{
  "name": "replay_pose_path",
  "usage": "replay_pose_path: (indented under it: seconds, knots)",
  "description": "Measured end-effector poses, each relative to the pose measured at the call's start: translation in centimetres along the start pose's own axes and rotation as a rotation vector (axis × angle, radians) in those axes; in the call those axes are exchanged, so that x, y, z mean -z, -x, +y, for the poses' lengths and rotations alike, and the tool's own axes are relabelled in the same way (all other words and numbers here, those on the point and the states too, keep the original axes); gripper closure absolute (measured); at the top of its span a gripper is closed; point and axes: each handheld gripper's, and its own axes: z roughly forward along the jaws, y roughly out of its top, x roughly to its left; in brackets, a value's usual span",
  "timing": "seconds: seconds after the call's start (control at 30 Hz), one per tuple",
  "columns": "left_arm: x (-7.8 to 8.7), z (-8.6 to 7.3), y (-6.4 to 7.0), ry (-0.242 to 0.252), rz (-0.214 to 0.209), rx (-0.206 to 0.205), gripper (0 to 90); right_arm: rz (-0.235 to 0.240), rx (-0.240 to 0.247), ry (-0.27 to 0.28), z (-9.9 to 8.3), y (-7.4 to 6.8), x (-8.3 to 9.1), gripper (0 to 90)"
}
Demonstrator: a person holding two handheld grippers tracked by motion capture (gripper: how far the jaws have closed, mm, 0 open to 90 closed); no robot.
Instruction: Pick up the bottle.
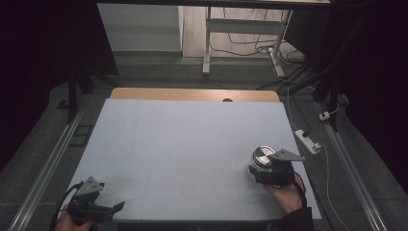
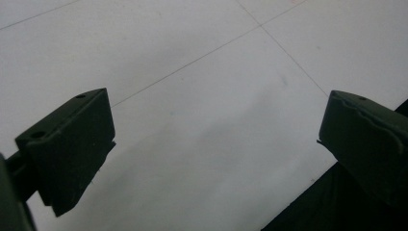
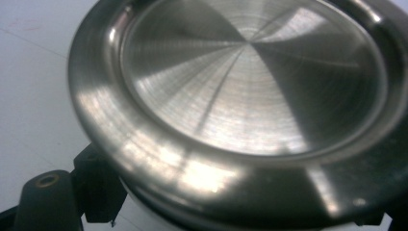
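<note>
**Right jaws around a steel-lidded jar, left jaws spread over bare table**

The right gripper (image 1: 263, 174) had its two black jaws set on either side of a jar (image 1: 260, 161), just beneath the lid's rim; in the right gripper view one jaw pressed up against the white body under the overhang, and the other was mostly hidden at the far edge, so a firm clamp could not be told for certain. The brushed steel lid (image 3: 250, 82) lay flat on top, round and ringed with fine turning marks. The jar stood on the pale table (image 1: 192, 144) near its right front corner, with the person's right hand (image 1: 287, 196) behind the gripper.

The left gripper (image 1: 111, 208) held its jaws wide apart, with nothing between them but table surface. It hung at the table's left front corner, well apart from the jar, tilted toward the middle.
</note>
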Motion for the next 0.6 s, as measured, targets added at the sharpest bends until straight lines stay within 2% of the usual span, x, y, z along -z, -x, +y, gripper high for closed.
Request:
replay_pose_path:
  seconds: [0.4, 0.6]
  knots:
    - [0.0, 0.0, -0.1, 0.000, 0.001, 0.004, 0.0, 0.077, 0.088, 0.034, 1.8, -2.8, -0.1, 15.3]
    - [0.0, 0.0, -0.1, 0.002, -0.002, 0.006, 0.0, 0.137, 0.101, 0.043, 2.8, -4.2, -0.7, 15.3]
